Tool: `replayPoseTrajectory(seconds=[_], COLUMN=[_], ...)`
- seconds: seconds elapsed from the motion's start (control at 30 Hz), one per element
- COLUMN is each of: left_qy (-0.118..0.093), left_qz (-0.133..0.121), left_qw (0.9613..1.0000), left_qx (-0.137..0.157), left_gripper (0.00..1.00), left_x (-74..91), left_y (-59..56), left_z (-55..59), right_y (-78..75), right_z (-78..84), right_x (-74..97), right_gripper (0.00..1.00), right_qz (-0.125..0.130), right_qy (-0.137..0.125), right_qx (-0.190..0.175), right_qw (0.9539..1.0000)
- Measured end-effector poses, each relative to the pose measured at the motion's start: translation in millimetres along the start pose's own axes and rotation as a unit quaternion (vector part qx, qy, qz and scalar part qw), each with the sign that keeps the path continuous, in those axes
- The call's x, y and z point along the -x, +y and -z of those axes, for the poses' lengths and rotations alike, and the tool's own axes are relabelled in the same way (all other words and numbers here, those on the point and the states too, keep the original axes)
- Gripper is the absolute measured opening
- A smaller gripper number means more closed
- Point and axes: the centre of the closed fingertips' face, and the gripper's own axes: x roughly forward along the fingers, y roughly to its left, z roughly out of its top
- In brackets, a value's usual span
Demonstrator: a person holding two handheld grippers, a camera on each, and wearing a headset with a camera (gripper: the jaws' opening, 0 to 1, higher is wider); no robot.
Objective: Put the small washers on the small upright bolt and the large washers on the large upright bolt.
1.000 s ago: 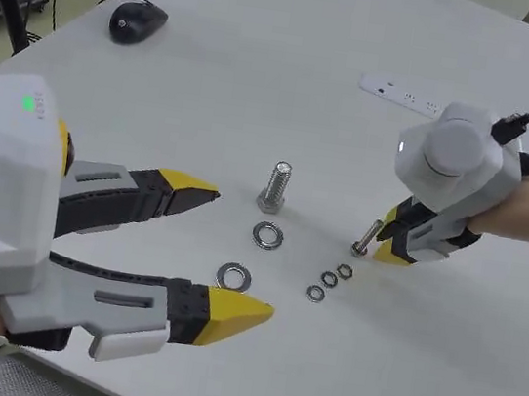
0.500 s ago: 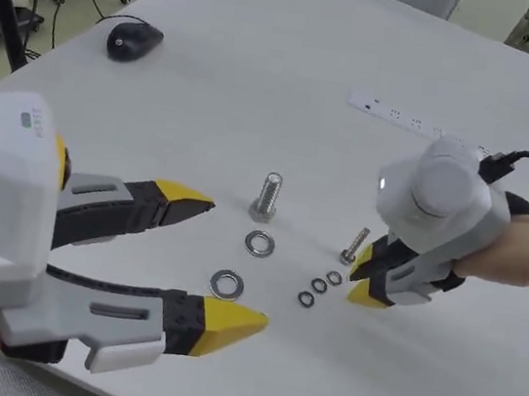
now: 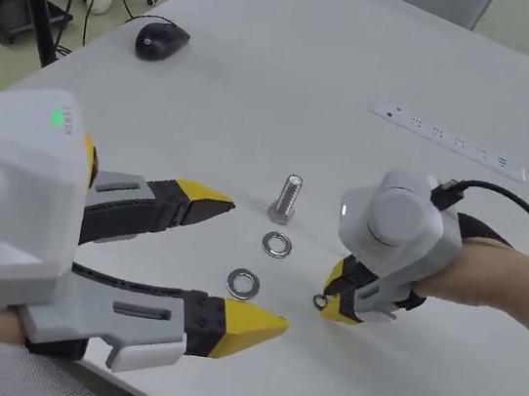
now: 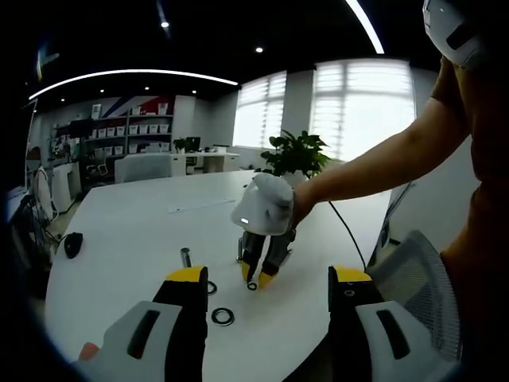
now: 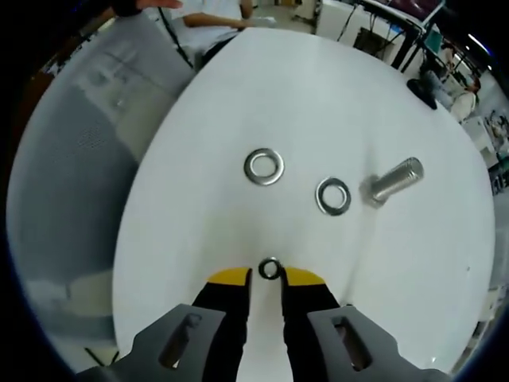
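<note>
Small washer (image 3: 319, 302) is seen in the head view at the right gripper (image 3: 331, 303) tips, near two large washers (image 3: 277, 245) and the large bolt (image 3: 286, 199). In the left gripper view, the left gripper (image 4: 269, 274) is spread wide. In the right gripper view, it is framed between narrowed jaws (clamped or not cannot be told).

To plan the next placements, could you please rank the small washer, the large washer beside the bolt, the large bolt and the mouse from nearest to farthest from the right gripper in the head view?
From the right gripper:
1. small washer: at its jaw tips.
2. large washer: to the left, in front of the bolt.
3. large bolt: upright, just beyond that washer.
4. mouse: far off, upper left.
</note>
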Motion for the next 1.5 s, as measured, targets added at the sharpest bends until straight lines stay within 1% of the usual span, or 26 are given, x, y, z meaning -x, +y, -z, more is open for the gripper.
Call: replayPoseTrajectory(seconds=[0.07,0.13,0.17,0.2,0.3,0.47,0.9,1.1,1.13,1.23,1.5], left_qy=[0.0,0.0,-0.001,-0.001,0.0,0.001,0.001,0.001,0.001,0.001,0.002], left_qz=[-0.002,-0.004,-0.004,-0.005,-0.006,-0.006,-0.001,0.001,0.001,0.001,0.001], left_qw=[1.0,1.0,1.0,1.0,1.0,1.0,1.0,1.0,1.0,1.0,1.0], left_qx=[0.001,0.001,0.001,0.002,0.001,0.002,-0.003,-0.004,-0.004,-0.005,-0.006], left_gripper=[0.6,0.6,0.6,0.6,0.6,0.6,0.6,0.6,0.6,0.6,0.6], left_x=[0.4,0.8,0.8,0.9,0.4,-0.5,-0.5,-0.8,-0.8,-0.3,1.0], left_y=[1.2,2.6,3.1,3.7,5.0,5.5,2.3,-1.1,-1.3,-2.2,-2.3], left_z=[0.2,-0.3,-0.7,-1.1,-1.0,-0.6,-1.7,-1.1,-1.2,-1.6,-1.5], right_y=[-1.0,-0.6,-2.2,-2.1,0.9,1.9,4.6,5.7,4.9,4.6,4.4], right_z=[-1.0,-0.1,-1.1,0.0,1.8,3.8,4.6,4.2,3.4,3.8,1.8], right_x=[-3.2,-5.2,-3.7,-3.3,-2.8,-1.9,-1.9,-2.6,-2.0,-1.0,1.3], right_gripper=[0.18,0.18,0.18,0.19,0.19,0.19,0.17,0.13,0.13,0.13,0.12], right_qz=[0.0,-0.005,-0.003,-0.002,-0.009,-0.007,-0.002,0.001,0.002,0.002,0.003], right_qy=[0.001,0.005,0.004,0.007,0.009,0.014,0.021,0.025,0.024,0.024,0.022], right_qx=[0.005,0.005,-0.002,0.008,0.005,0.008,0.001,0.003,0.011,0.004,0.001], right_qw=[1.0,1.0,1.0,0.9999,0.9999,0.9999,0.9998,0.9997,0.9997,0.9997,0.9998])
